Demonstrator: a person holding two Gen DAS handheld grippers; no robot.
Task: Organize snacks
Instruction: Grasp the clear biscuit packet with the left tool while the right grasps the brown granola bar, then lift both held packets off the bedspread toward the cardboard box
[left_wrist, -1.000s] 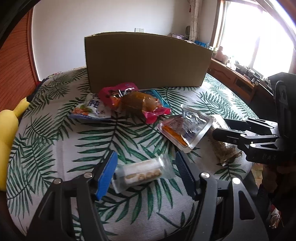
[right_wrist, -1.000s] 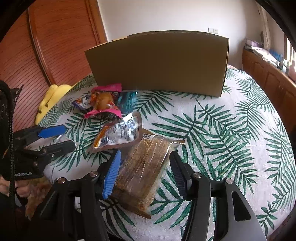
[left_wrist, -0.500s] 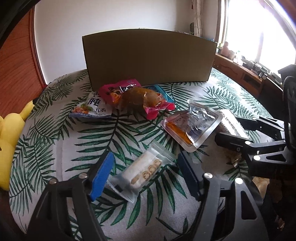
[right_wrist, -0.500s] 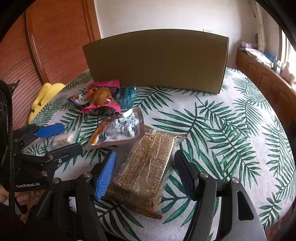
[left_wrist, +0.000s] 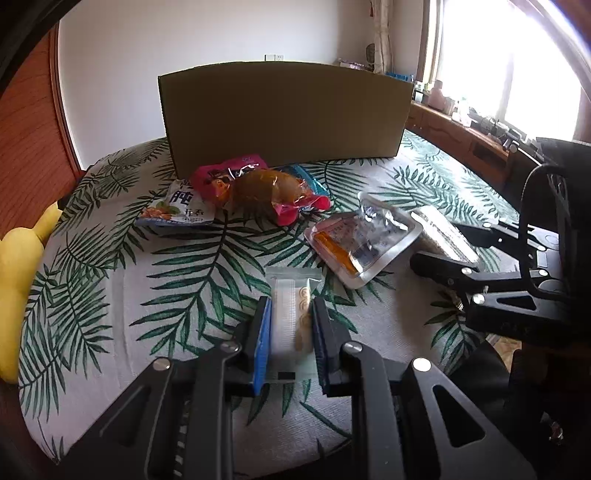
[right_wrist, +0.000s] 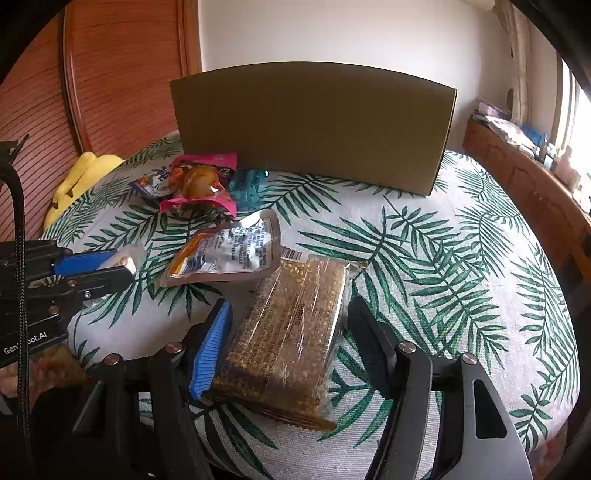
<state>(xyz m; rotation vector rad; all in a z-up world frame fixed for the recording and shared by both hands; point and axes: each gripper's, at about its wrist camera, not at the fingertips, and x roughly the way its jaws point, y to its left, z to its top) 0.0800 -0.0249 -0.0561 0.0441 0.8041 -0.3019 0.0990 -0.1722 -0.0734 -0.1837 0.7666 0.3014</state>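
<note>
On leaf-print table (left_wrist: 122, 295), left gripper (left_wrist: 290, 325) clenched on small biscuit packet (left_wrist: 291, 314). Right gripper (right_wrist: 288, 332) spread around grain bar pack (right_wrist: 291, 332), not yet clamped. Pickup step; next likely lift toward cardboard box (left_wrist: 284, 118) behind.

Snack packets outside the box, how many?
6: biscuit pack in left gripper; grain bar between right gripper fingers; silver pouch; pink pack, white-blue and teal near cardboard box. Others may hide.
</note>
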